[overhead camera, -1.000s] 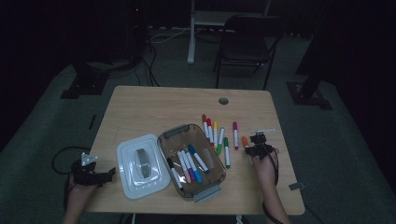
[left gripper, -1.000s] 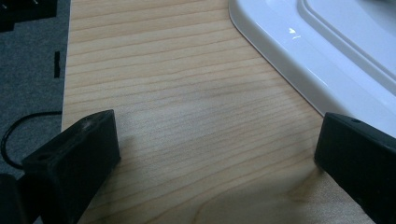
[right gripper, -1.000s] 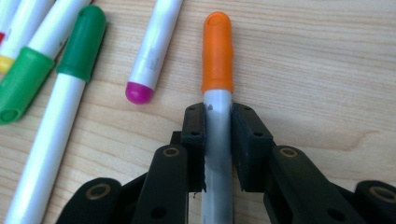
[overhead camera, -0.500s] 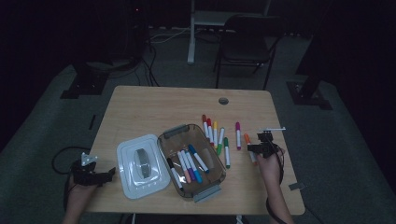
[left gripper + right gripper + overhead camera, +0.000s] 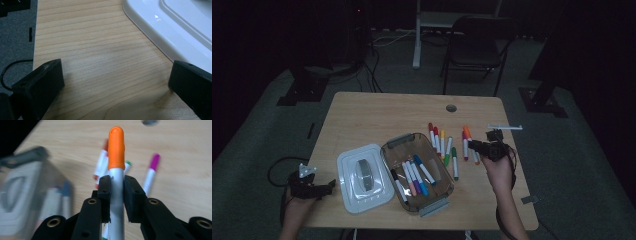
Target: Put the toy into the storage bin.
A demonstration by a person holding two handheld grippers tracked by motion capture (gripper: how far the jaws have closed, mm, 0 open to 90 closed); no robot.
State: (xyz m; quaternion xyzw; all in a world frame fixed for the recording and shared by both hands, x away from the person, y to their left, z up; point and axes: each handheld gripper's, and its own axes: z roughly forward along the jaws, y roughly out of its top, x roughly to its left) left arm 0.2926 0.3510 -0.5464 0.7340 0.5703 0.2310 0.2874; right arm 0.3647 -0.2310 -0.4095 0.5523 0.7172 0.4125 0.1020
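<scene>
My right gripper [image 5: 116, 192] is shut on an orange-capped marker [image 5: 116, 147], whose white barrel runs up between the pads. In the high view this gripper [image 5: 477, 147] hovers over the table's right side with the orange marker [image 5: 468, 134] in it. Below it lie several loose markers [image 5: 442, 142], among them a magenta one [image 5: 151, 172]. A clear box [image 5: 417, 172] at the table's middle front holds several markers. Its white lid [image 5: 364, 177] lies just left of it. My left gripper [image 5: 319, 187] stands open at the front left corner, its jaws [image 5: 117, 75] wide over bare wood beside the lid [image 5: 175, 32].
The wooden table [image 5: 377, 117] has a cable hole [image 5: 451, 107] near its back edge. A thin white strip [image 5: 504, 127] lies at the right edge. A dark chair [image 5: 477, 40] and stand legs are on the carpet behind the table.
My right gripper has risen from the tabletop with the orange marker in its jaws and shifted slightly toward the loose markers. The left gripper has stayed where it was.
</scene>
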